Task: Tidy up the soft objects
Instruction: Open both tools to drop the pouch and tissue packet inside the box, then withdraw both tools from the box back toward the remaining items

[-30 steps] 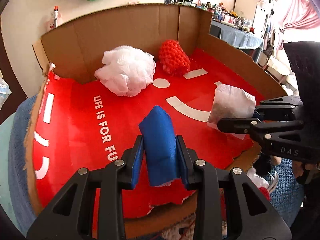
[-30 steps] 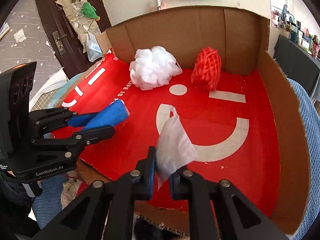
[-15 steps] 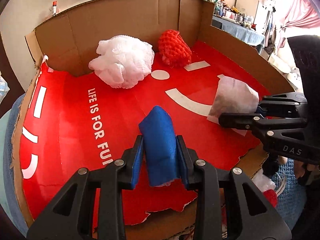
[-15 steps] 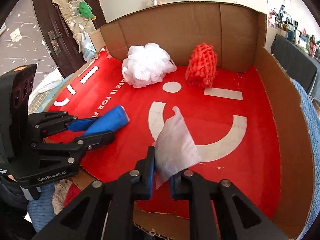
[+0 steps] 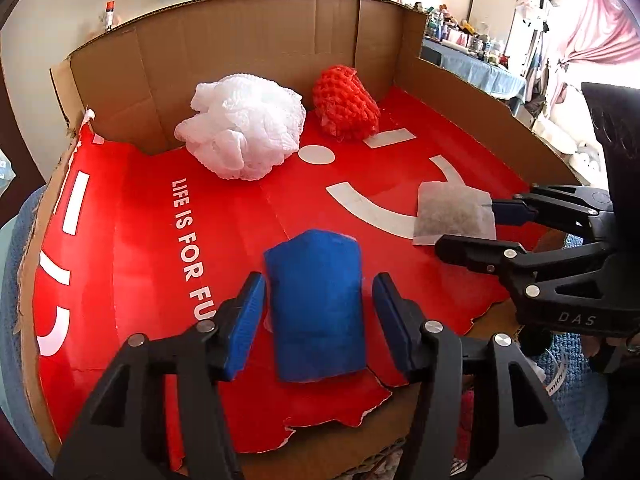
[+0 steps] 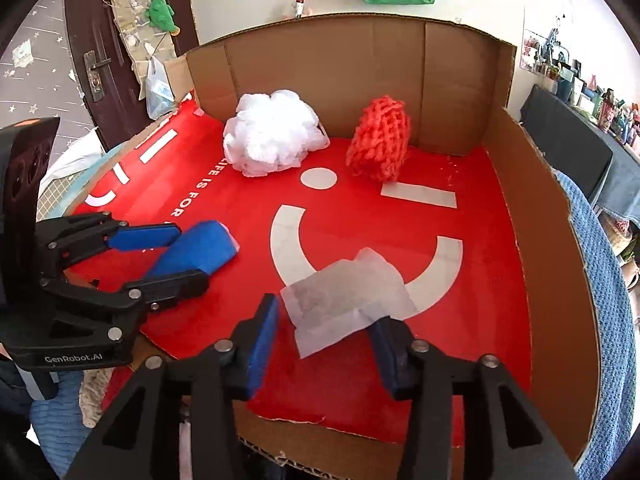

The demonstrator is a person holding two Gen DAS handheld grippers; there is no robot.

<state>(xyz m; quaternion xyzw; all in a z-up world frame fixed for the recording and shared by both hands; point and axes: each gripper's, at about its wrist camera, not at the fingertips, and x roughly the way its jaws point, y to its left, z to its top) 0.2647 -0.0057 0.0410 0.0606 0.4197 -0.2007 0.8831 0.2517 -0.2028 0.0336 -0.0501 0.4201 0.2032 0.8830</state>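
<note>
A blue sponge (image 5: 318, 304) lies on the red floor of the cardboard box (image 5: 240, 60), between the open fingers of my left gripper (image 5: 318, 316); it also shows in the right wrist view (image 6: 196, 250). A white sachet (image 6: 344, 300) lies flat on the red floor between the open fingers of my right gripper (image 6: 326, 344); it also shows in the left wrist view (image 5: 454, 216). A white mesh pouf (image 5: 244, 136) and a red knitted piece (image 5: 346, 106) rest at the back of the box.
The box has cardboard walls at the back and right (image 6: 552, 240); its near edge is torn and low. A blue knitted cloth (image 6: 600, 280) lies under the box on the right. A dark door (image 6: 100, 60) stands to the left.
Both grippers have opened. The blue sponge and the white sachet were let go and now lie on the red floor between the fingers.
</note>
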